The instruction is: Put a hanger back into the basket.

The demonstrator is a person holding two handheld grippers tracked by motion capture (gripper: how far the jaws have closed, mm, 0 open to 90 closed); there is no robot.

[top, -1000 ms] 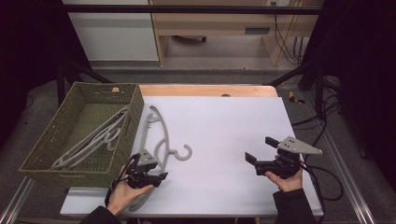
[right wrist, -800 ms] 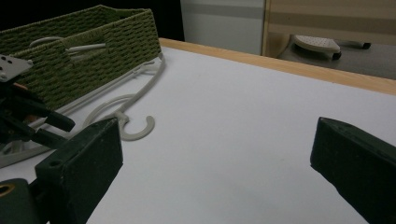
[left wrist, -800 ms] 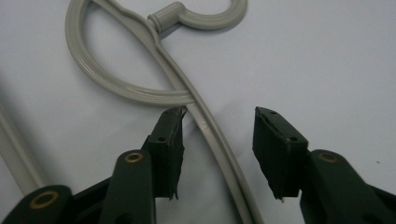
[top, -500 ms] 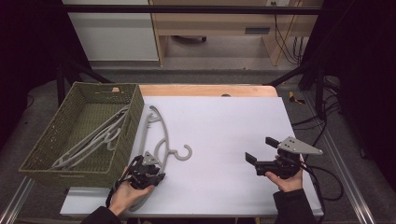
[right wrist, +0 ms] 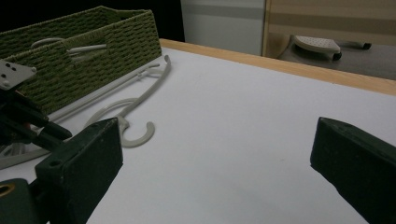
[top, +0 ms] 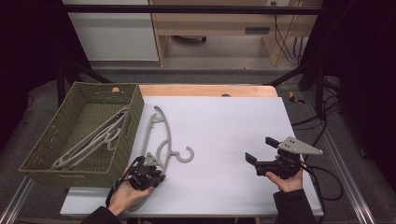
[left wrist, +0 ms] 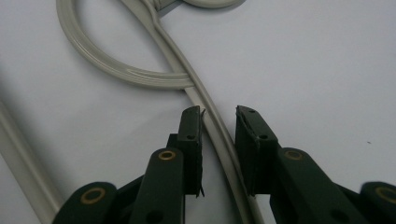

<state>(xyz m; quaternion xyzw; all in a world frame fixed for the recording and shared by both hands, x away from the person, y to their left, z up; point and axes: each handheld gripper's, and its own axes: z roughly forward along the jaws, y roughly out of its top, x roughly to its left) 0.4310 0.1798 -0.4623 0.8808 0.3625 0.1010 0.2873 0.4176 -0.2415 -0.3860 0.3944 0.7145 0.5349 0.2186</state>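
Note:
A grey plastic hanger lies flat on the white table, its hook pointing right. My left gripper sits over the hanger's near arm at the front left. In the left gripper view the jaws stand astride that thin arm, with a narrow gap on each side, so the gripper is open. My right gripper hovers at the front right, far from the hanger, wide open with nothing between its jaws. The right gripper view shows the hanger and the left gripper farther off.
A green woven basket stands at the table's left edge, right beside the hanger, with several grey hangers inside. The basket also appears in the right gripper view. A wooden strip runs along the table's far edge.
My left gripper has crept slightly forward over the hanger's arm. The right gripper and the hanger have stayed where they were.

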